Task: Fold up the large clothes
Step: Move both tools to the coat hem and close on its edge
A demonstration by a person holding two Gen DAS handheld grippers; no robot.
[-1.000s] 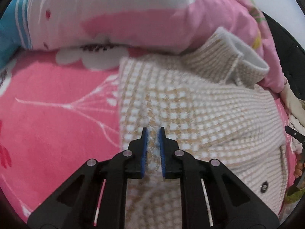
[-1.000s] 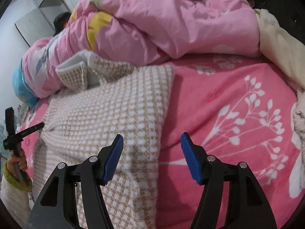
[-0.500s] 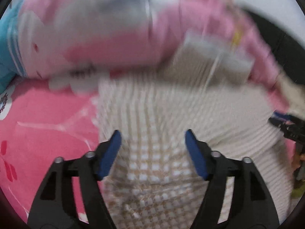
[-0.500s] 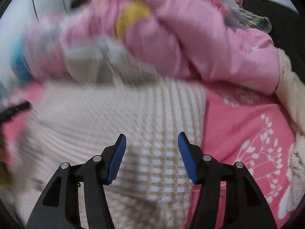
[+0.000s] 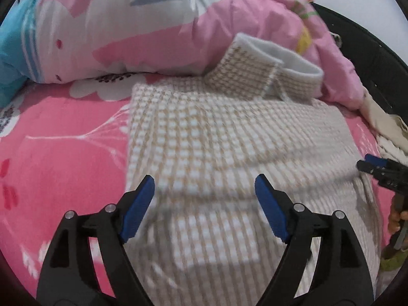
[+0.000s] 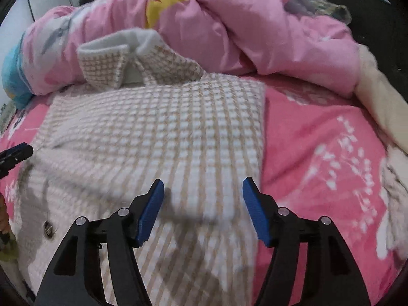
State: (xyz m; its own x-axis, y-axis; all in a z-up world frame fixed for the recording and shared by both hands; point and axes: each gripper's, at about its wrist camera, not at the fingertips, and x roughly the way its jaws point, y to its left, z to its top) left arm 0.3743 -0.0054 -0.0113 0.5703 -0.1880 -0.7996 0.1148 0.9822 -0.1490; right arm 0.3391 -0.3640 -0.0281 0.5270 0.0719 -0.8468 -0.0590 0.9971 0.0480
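My left gripper is matt black plastic with ribbed blue rubbery pads and small shiny metal pins. The coat under me is thick, fuzzy woven cloth in a beige-and-white check, its collar lined with soft white fleece. The bed sheet is smooth printed cotton; the quilt is smooth, puffy cloth.

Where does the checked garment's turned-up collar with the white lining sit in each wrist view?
Left wrist view: the collar is upper right of centre, against the pink quilt.
Right wrist view: the collar is upper left, against the same quilt.
Shared landmark: the folded checked garment on the pink floral sheet, just in front of the collar.
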